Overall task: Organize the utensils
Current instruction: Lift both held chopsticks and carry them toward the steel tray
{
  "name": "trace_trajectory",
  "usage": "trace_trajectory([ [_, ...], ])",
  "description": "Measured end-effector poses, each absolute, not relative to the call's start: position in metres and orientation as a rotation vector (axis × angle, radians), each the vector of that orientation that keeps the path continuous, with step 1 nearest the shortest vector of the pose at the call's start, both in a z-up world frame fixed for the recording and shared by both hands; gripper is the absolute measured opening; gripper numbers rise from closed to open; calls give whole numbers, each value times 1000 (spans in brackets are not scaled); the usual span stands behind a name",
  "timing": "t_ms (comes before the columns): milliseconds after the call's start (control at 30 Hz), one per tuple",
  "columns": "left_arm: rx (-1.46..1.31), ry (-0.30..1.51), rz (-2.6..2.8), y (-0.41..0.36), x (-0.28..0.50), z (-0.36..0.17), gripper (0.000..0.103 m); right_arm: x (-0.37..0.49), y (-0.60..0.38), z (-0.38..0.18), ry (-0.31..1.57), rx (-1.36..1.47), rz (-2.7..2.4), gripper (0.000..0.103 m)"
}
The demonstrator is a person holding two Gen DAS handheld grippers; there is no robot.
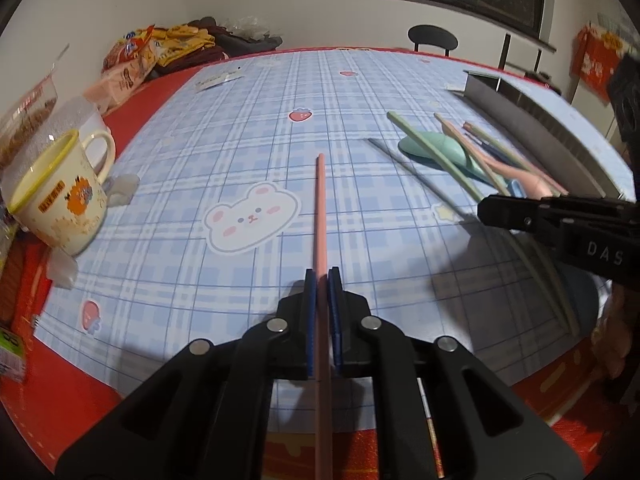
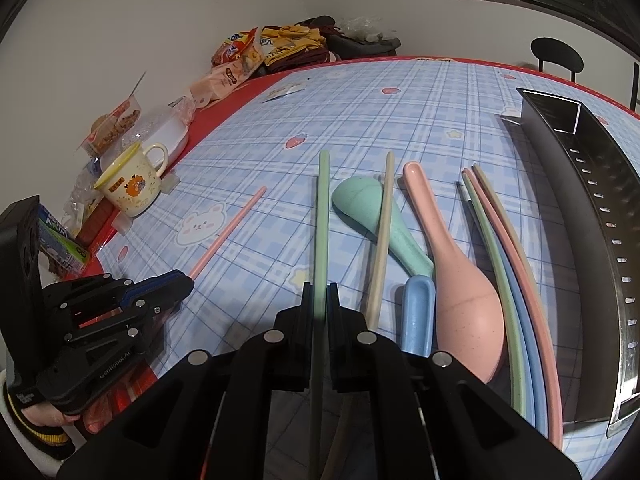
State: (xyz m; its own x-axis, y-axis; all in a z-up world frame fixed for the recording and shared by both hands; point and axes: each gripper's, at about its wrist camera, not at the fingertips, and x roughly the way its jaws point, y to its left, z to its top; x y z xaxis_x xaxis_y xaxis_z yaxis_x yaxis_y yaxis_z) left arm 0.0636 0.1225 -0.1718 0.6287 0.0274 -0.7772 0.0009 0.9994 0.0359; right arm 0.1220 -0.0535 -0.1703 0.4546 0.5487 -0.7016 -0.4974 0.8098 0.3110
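Observation:
My left gripper (image 1: 322, 276) is shut on a pink chopstick (image 1: 321, 208) that points forward over the blue plaid tablecloth; it also shows in the right wrist view (image 2: 228, 232). My right gripper (image 2: 321, 292) is shut on a green chopstick (image 2: 322, 216), held just above the table. To its right lie a beige chopstick (image 2: 382, 236), a teal spoon (image 2: 368, 208), a pink spoon (image 2: 460, 280), a blue spoon (image 2: 418, 312) and several chopsticks (image 2: 516, 288) side by side. A steel utensil tray (image 2: 592, 240) stands at the far right.
A yellow-rimmed mug (image 1: 60, 192) stands at the table's left edge among snack packets (image 1: 132, 64) and a plastic container (image 2: 160, 128). A black chair (image 1: 432, 38) stands behind the table. The left gripper shows at the lower left of the right wrist view (image 2: 176, 284).

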Motion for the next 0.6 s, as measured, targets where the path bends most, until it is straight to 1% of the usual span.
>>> trace_trajectory([
  [233, -118, 855, -45, 143, 59, -169, 10, 119, -54, -169, 873, 61, 652, 6],
  [467, -114, 849, -29, 141, 57, -167, 10, 123, -50, -173, 914, 35, 634, 7],
  [533, -118, 849, -27, 143, 56, -167, 10, 122, -47, -173, 910, 14, 623, 12],
  [600, -127, 849, -29, 144, 56, -168, 10, 120, -43, -173, 907, -16, 613, 13],
])
